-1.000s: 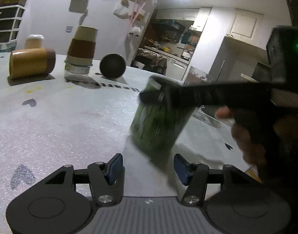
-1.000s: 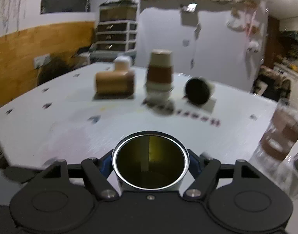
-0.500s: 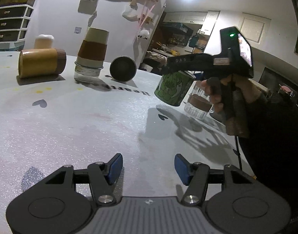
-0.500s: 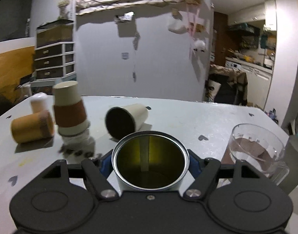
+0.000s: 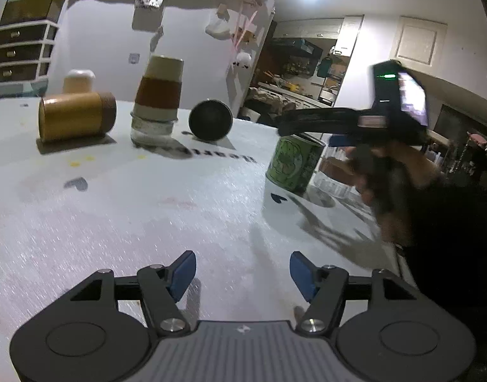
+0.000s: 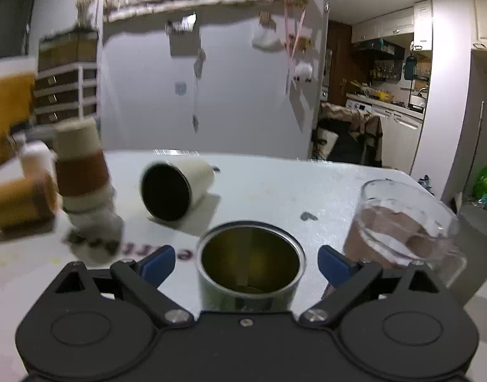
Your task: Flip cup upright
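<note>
The green metal cup (image 6: 250, 267) stands upright on the white table, mouth up, between the spread blue pads of my right gripper (image 6: 246, 262), with gaps on both sides. In the left wrist view the same cup (image 5: 292, 165) stands at the table's right side under the right gripper (image 5: 310, 121). My left gripper (image 5: 243, 273) is open and empty, low over the table's near part.
A white cup (image 6: 175, 189) lies on its side at the back. An upturned paper cup on a glass (image 5: 157, 102) and a yellow cylinder lying down (image 5: 74, 116) are at the back left. A glass with brown contents (image 6: 402, 226) stands right of the green cup.
My right gripper carried the green cup to the right, set it down upright by the glass, and opened its jaws. The left gripper has stayed put and open.
</note>
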`<state>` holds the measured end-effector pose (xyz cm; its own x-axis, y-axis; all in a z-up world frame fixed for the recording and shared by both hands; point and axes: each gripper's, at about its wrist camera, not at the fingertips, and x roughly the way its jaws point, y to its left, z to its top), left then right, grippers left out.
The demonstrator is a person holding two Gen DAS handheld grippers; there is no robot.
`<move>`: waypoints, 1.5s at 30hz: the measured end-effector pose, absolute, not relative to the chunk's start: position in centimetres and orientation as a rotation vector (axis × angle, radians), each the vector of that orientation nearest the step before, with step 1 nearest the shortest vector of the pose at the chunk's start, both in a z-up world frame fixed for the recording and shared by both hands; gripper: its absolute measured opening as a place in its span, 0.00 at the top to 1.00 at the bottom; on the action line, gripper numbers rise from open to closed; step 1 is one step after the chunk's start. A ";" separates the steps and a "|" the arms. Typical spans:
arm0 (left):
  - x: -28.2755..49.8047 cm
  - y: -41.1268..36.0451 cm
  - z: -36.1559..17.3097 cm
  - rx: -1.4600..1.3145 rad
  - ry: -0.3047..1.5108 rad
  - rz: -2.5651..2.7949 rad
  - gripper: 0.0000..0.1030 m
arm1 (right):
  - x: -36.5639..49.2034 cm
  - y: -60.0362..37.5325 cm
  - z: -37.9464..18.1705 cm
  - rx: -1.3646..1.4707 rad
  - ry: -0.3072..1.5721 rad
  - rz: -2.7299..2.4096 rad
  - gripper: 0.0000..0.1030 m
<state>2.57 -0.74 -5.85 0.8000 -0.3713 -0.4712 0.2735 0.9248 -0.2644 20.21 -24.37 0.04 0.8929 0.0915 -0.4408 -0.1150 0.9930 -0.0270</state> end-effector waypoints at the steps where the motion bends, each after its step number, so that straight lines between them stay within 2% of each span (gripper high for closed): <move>1: 2.6 -0.8 -5.7 -0.181 0.538 -0.340 0.35 | 19.4 -24.6 0.4 -0.034 0.446 0.121 0.05; 6: 2.9 -0.9 -4.6 -0.147 0.501 -0.302 0.35 | 14.8 -26.0 1.6 0.017 0.395 0.151 0.03; 17: 3.5 -1.8 -2.1 -0.098 0.422 -0.220 0.33 | 5.9 -28.6 0.7 0.061 0.323 0.137 0.01; 19: 3.4 -2.0 -2.0 -0.093 0.415 -0.213 0.27 | 4.8 -28.9 0.4 0.065 0.321 0.136 0.00; 23: 3.0 -2.3 -1.8 -0.081 0.402 -0.205 0.24 | 2.9 -29.2 -0.1 0.054 0.317 0.126 0.00; 26: 2.7 -2.4 -1.7 -0.077 0.393 -0.192 0.16 | 2.1 -29.4 -0.7 0.058 0.328 0.117 0.00; 28: 2.5 -2.5 -1.7 -0.067 0.387 -0.184 0.07 | 1.7 -29.6 -1.0 0.068 0.334 0.113 0.00; 31: 2.1 -2.8 -1.8 -0.046 0.378 -0.177 0.00 | 1.2 -30.0 -1.4 0.078 0.346 0.107 0.00; 45: 2.2 -2.5 -2.0 -0.050 0.395 -0.146 0.00 | 0.4 -29.6 -1.7 0.045 0.338 0.105 0.00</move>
